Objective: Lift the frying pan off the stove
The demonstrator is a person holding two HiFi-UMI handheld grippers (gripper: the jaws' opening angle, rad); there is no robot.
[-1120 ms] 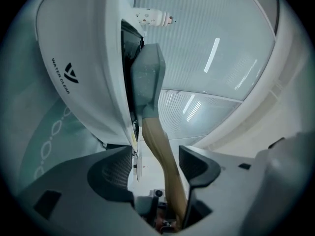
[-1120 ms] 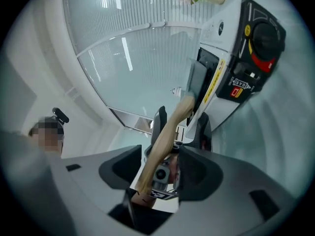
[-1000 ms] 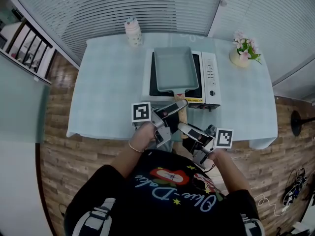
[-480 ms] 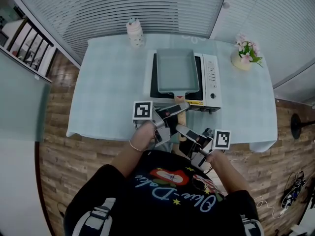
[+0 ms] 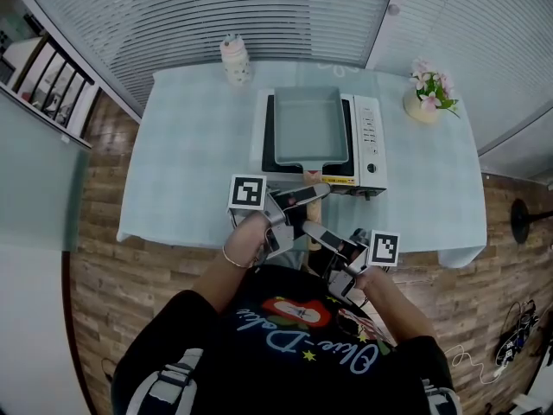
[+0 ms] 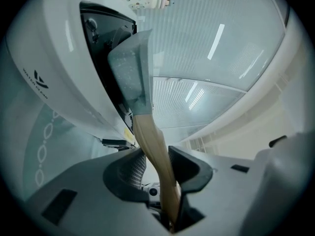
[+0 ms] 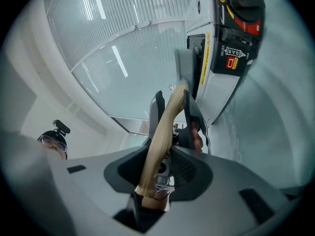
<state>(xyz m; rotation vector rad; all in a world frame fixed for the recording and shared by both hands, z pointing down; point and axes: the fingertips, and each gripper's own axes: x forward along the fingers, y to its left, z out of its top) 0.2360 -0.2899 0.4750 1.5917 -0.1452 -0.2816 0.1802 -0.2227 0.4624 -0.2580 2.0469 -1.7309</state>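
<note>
Wooden and tapered, the handle (image 6: 146, 134) is the one sound place to take the pan (image 5: 307, 121), which sits flat on the stove (image 5: 370, 145). Both tools have just been closing on it. The left gripper (image 6: 160, 168) clamps nearer the pan and the right gripper (image 7: 167, 163) clamps the butt end, pads against the wood. The pan looks stiff and probably front-heavy (a long lever), so it may dip forward unless both grips stay firm.

Worktop and what sits on it

A pale blue cloth covers the worktop (image 5: 190, 145), which fills the middle of the head view above a wooden floor (image 5: 95, 258). A white portable gas stove (image 5: 370, 137) stands centre-right, a bottle (image 5: 234, 59) at the upper left edge, and a vase of flowers (image 5: 425, 98) at the upper right.
</note>
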